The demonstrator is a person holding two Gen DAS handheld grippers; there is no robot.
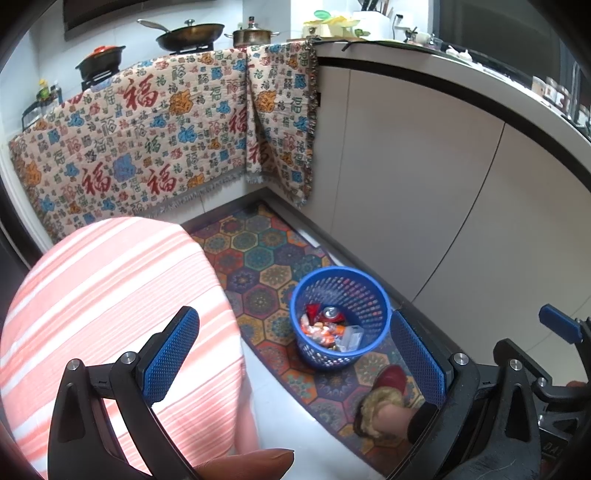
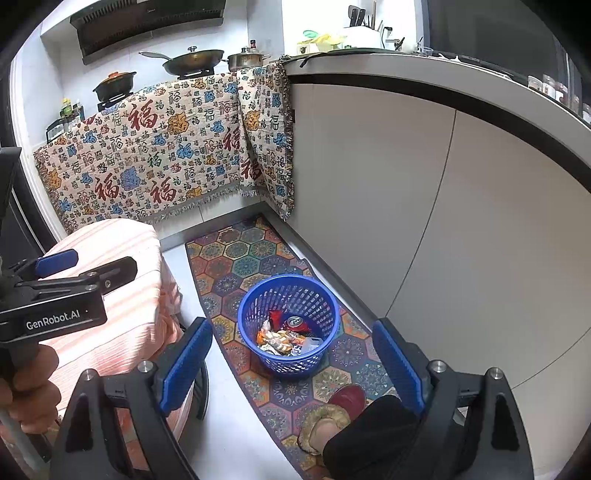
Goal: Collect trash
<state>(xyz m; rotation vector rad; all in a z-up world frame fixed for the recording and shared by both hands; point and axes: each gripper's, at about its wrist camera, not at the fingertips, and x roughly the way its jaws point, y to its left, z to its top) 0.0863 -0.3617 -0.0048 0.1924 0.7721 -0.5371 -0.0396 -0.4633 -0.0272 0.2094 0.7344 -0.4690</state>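
While both grippers hang above the floor, the blue trash basket (image 1: 340, 317) stands on the colorful rug (image 1: 258, 254), close to the white cabinet doors (image 1: 424, 166). The basket has lots of small holes in its wall. Inside it lies the trash (image 1: 327, 326): a red soda can (image 2: 295, 323), crinkly orange and white wrappers (image 2: 275, 338), and a small clear plastic piece (image 2: 309, 344). All of it sits at the bottom of the basket.

The left gripper (image 1: 295, 354) is wide open, and nothing is between its blue pads. The basket shows in the gap between them, farther down. The right gripper (image 2: 291, 362) is wide open too, and it holds nothing. In the right wrist view, the left gripper shows at the left edge, with a hand (image 2: 29, 391) around its handle.

Just in front of the basket, a foot in a red slipper (image 2: 345, 400) with a fuzzy edge stands on the rug. To the left of the rug is a round table under a pink striped cloth (image 1: 110, 314).

Farther back, a big cloth with red and blue signs (image 1: 147, 147) hangs over the front of the stove counter. On top stand a wok (image 1: 190, 35), a steel pot with a lid (image 1: 253, 35), and a black pot with a red lid (image 1: 101, 59).
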